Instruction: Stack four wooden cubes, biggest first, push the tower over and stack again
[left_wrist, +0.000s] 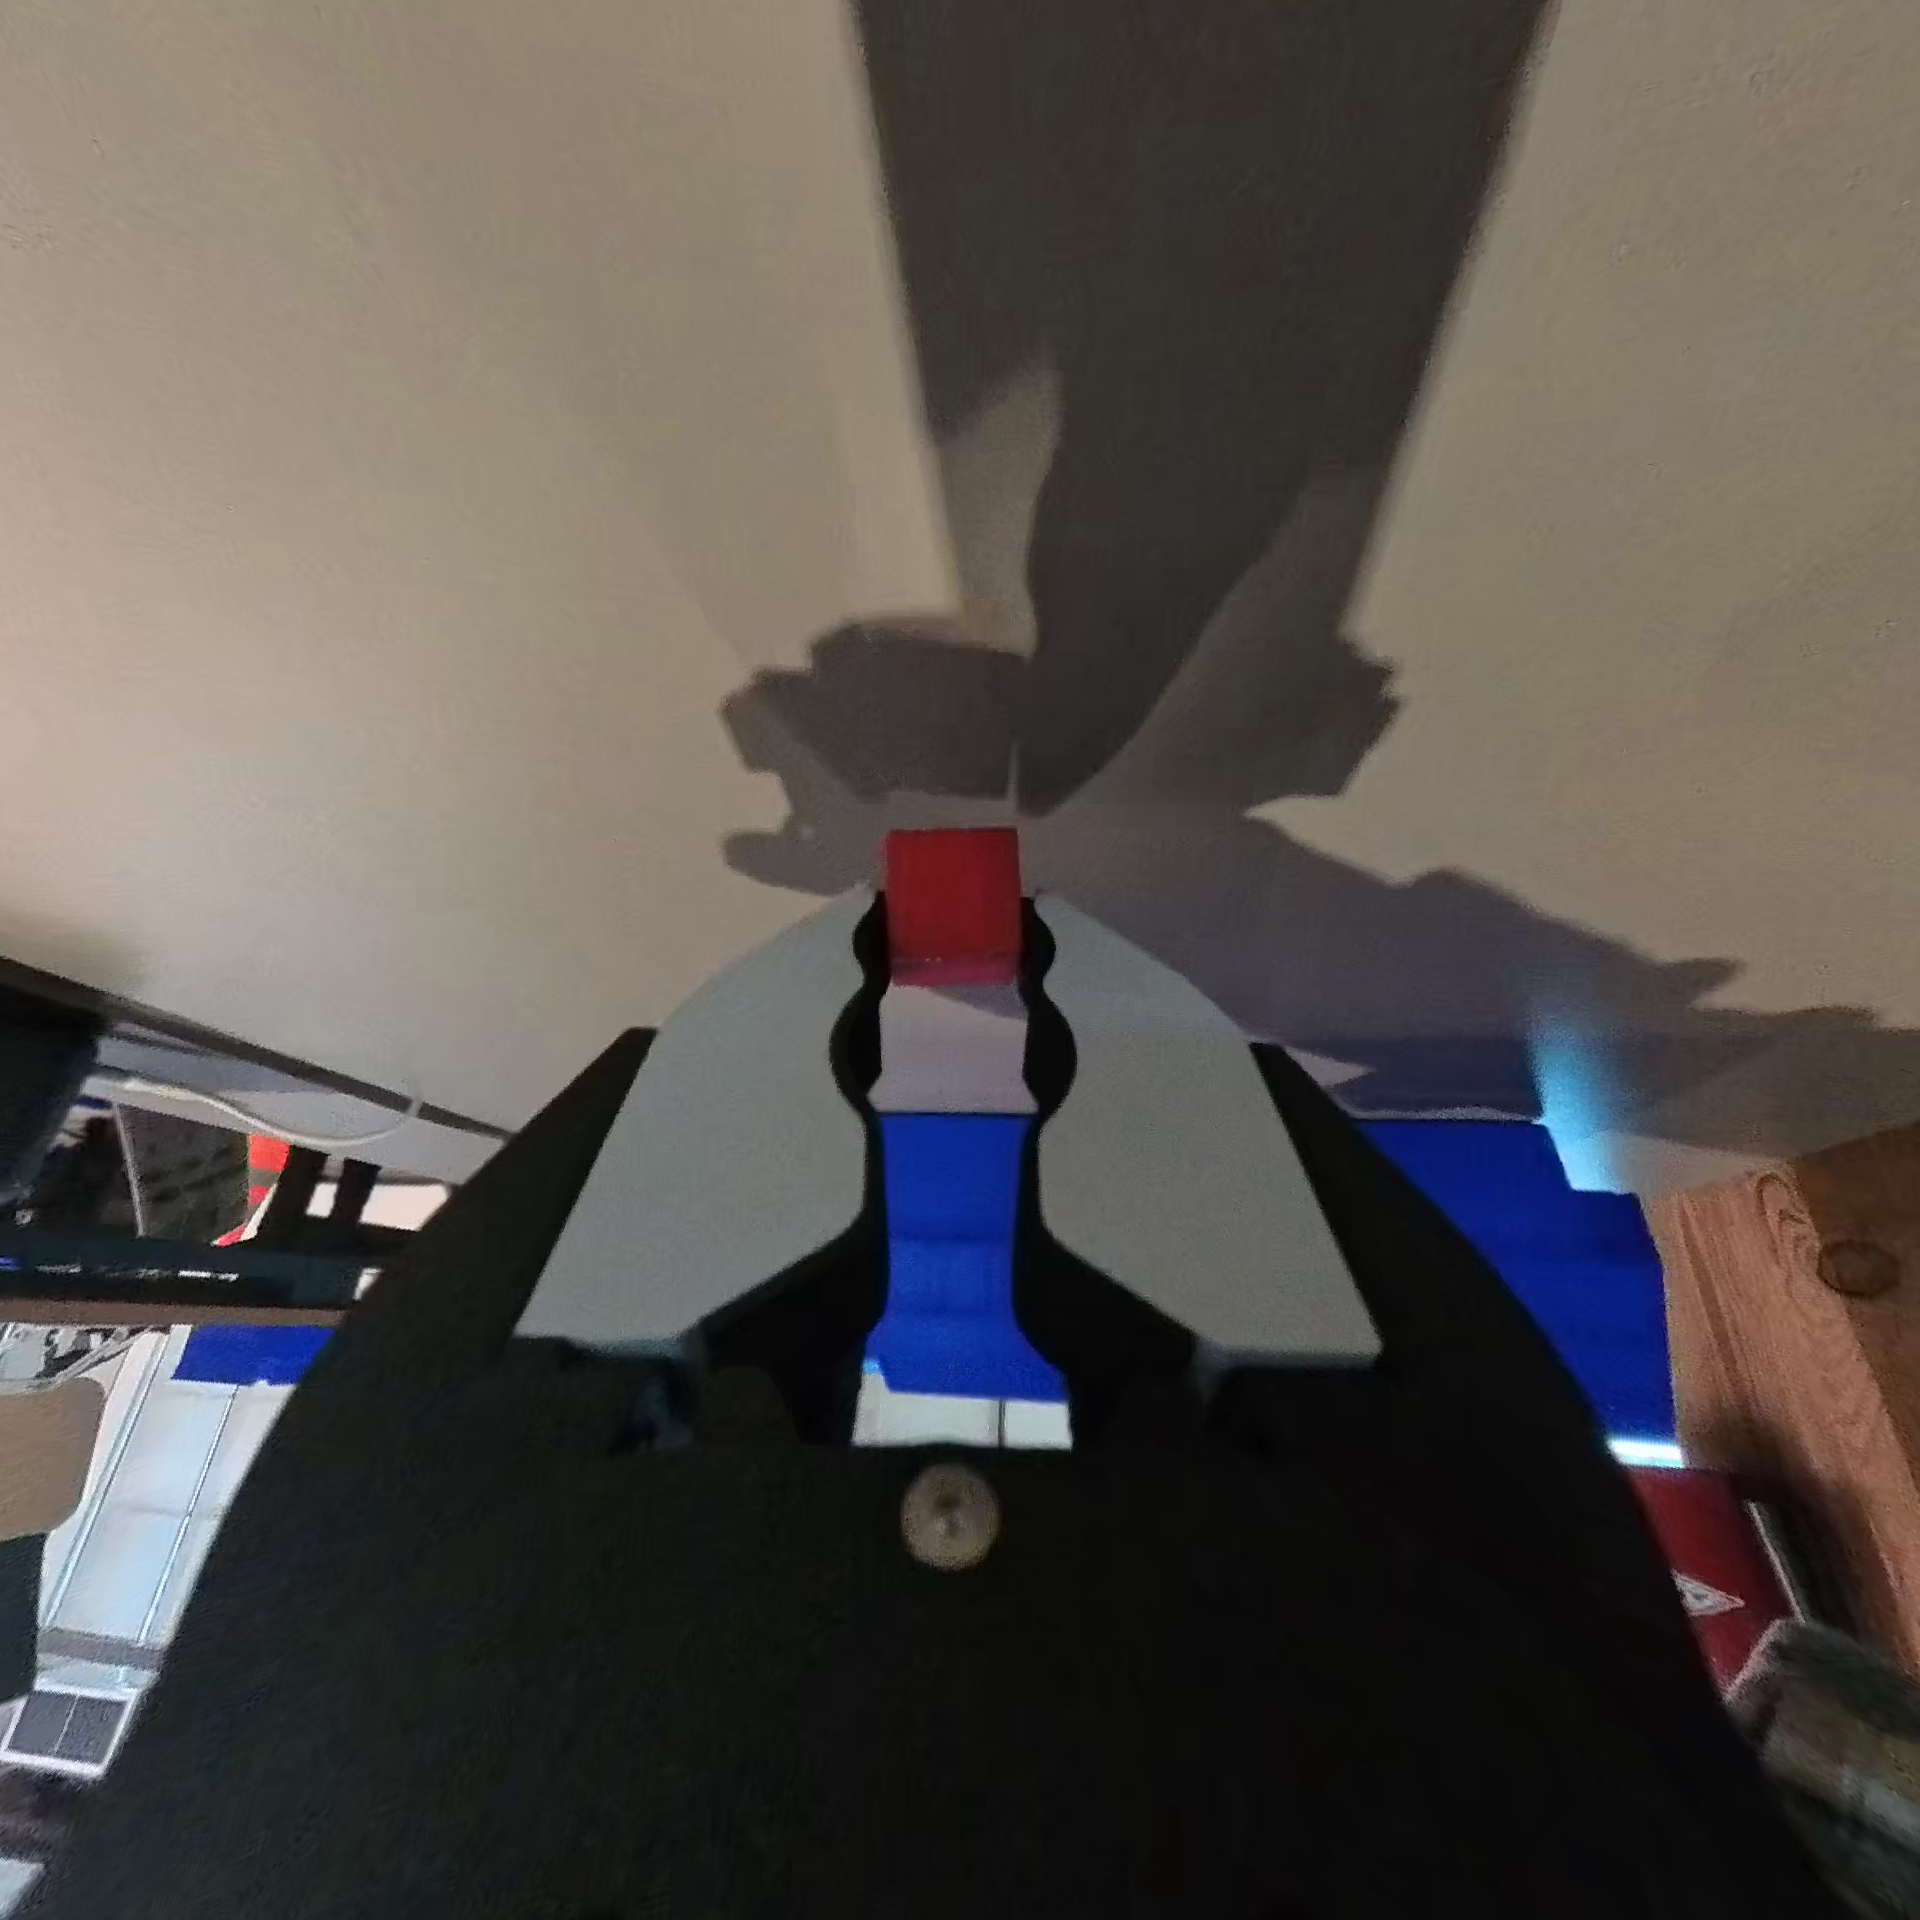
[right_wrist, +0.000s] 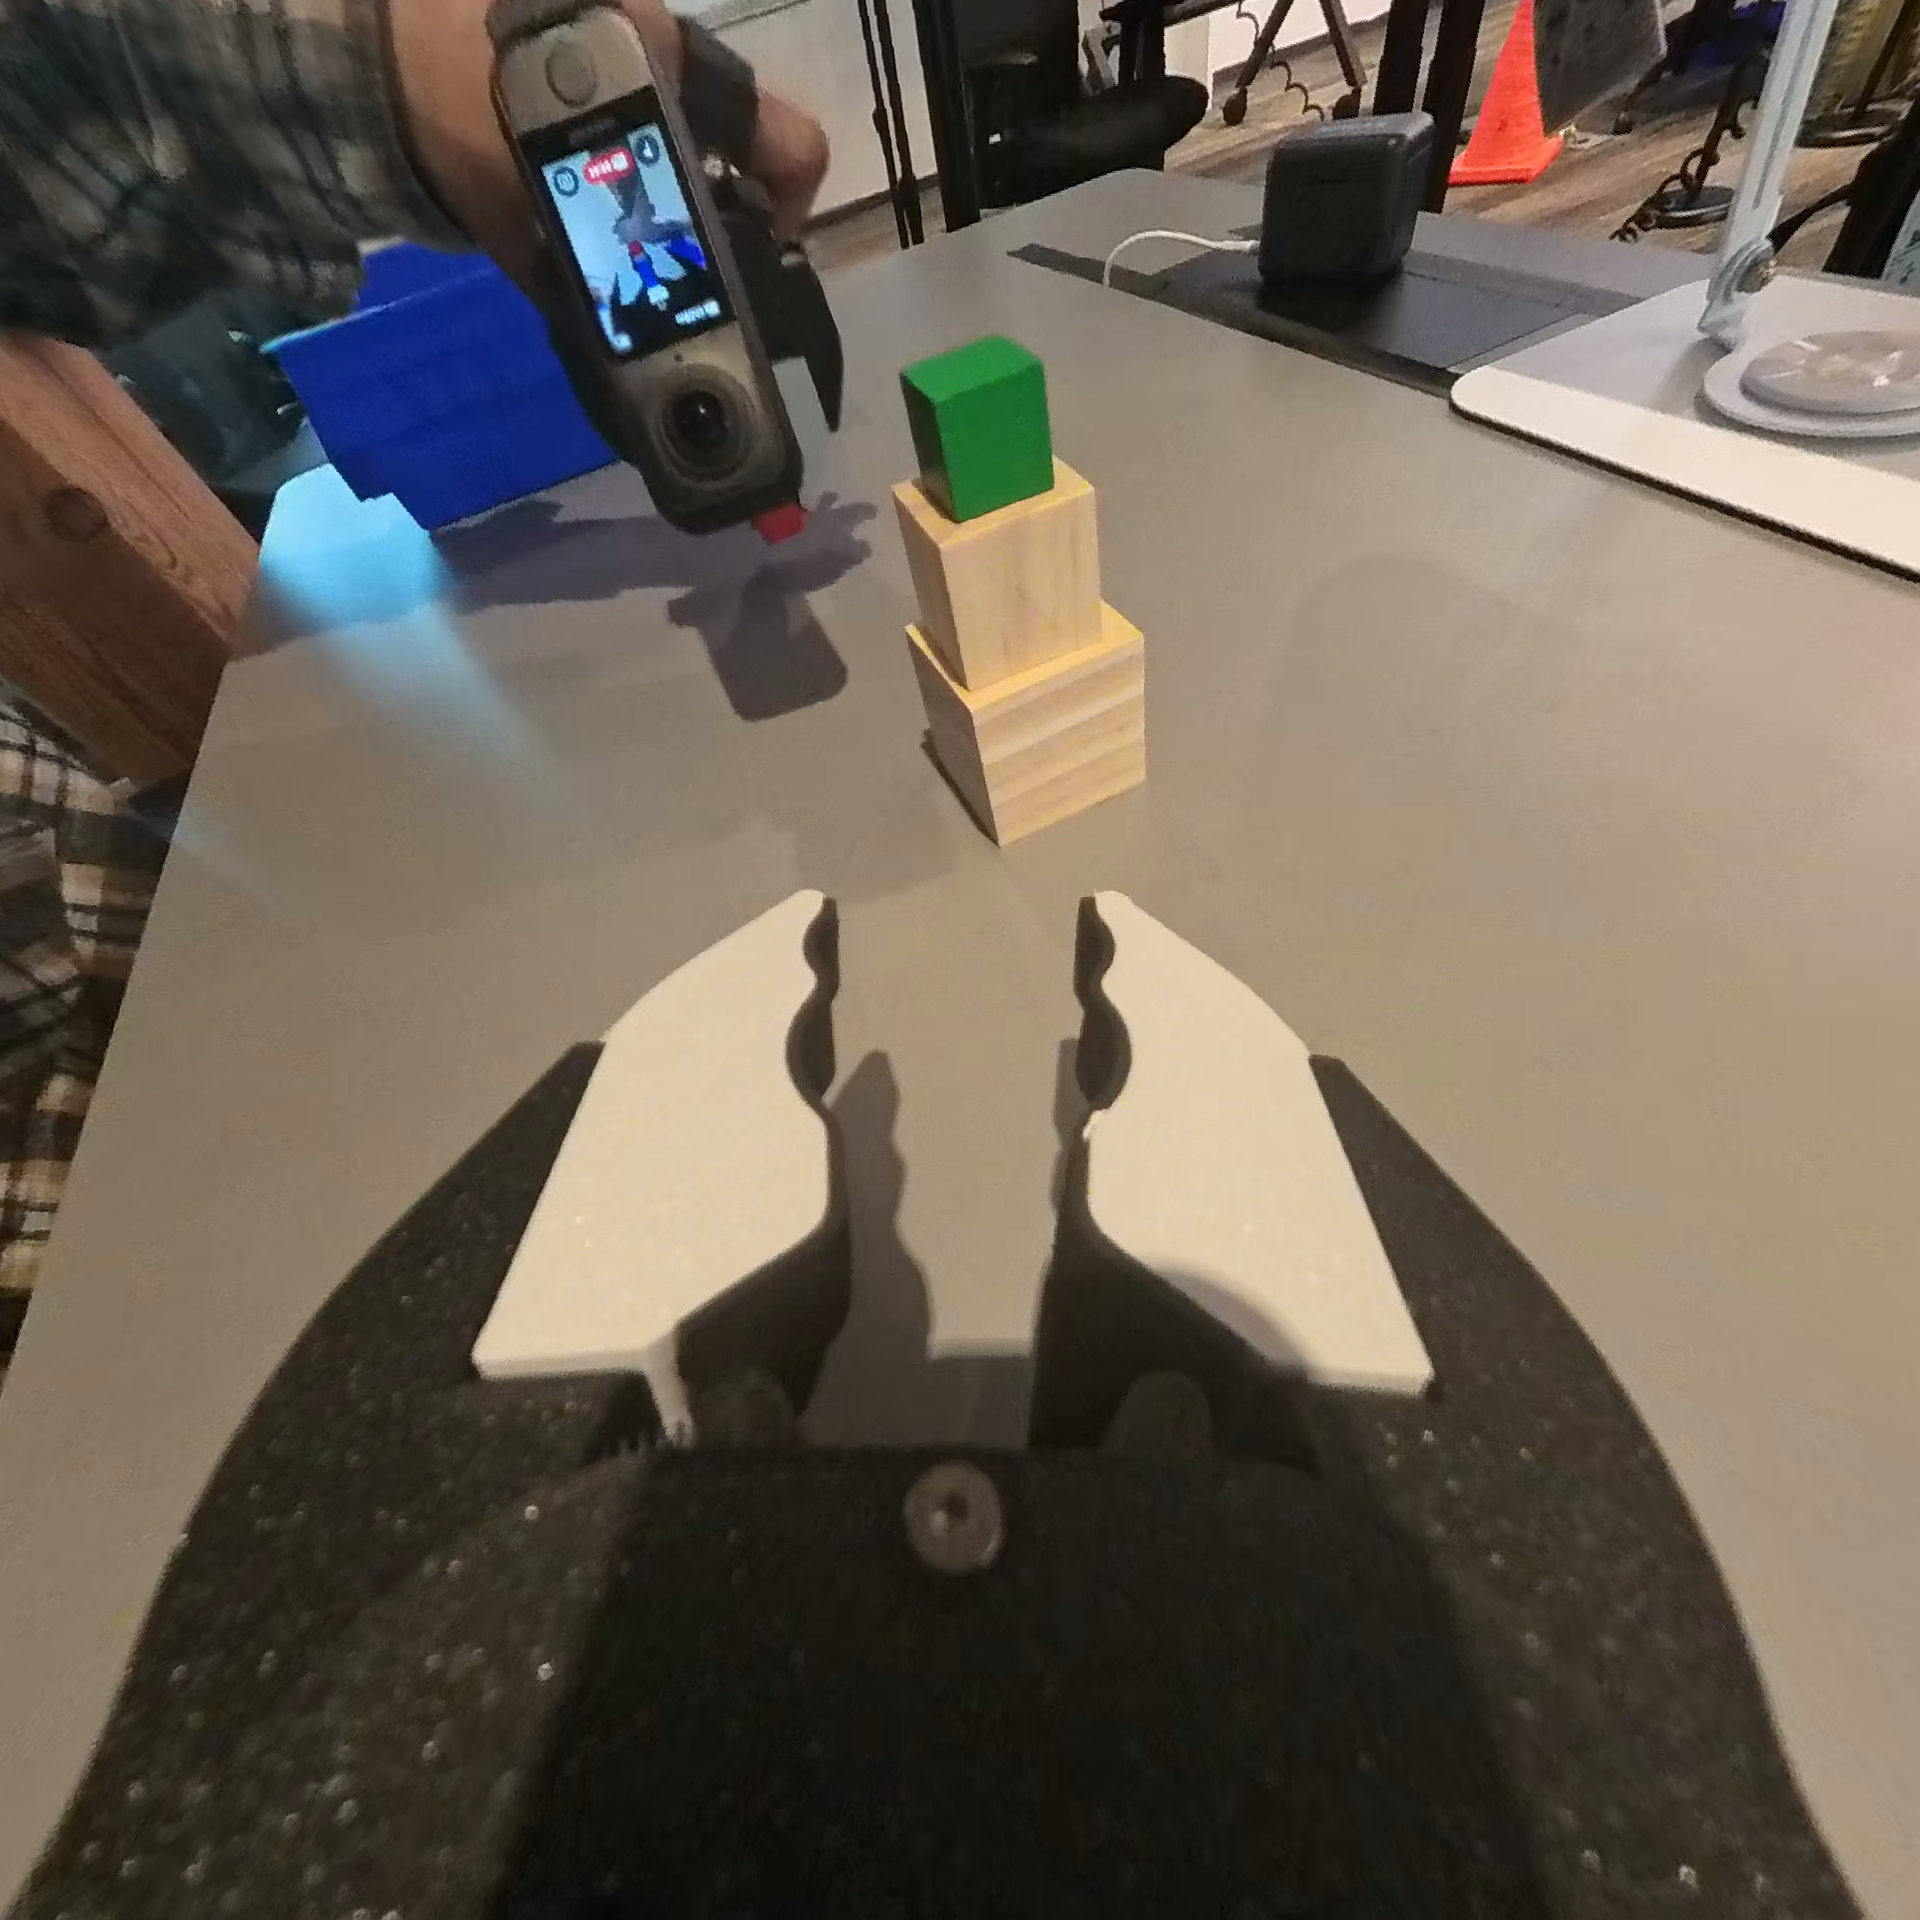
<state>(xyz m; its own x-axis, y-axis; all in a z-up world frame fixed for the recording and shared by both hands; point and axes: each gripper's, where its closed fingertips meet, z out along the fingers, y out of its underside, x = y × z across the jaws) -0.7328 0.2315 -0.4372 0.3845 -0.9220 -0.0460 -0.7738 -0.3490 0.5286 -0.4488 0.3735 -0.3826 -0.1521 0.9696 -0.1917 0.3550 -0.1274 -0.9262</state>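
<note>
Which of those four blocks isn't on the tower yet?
The small red cube, clamped in the left gripper. The green cube and two plain wooden cubes are already stacked.

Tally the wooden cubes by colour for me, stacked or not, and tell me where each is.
Plain light wooden cubes: 2, the large base cube and the medium cube on it.
Green painted wooden cube: 1, on top of the tower.
Small red painted wooden cube: 1, held in the left hand-held gripper.
Total: 4.

– Any writing to read?
– Only tiny marks on the camera screen (right_wrist: 634, 249), too small to make out. Also a white diamond sign (left_wrist: 1704, 1605) on a red box (left_wrist: 1688, 1538), blurred.
</note>
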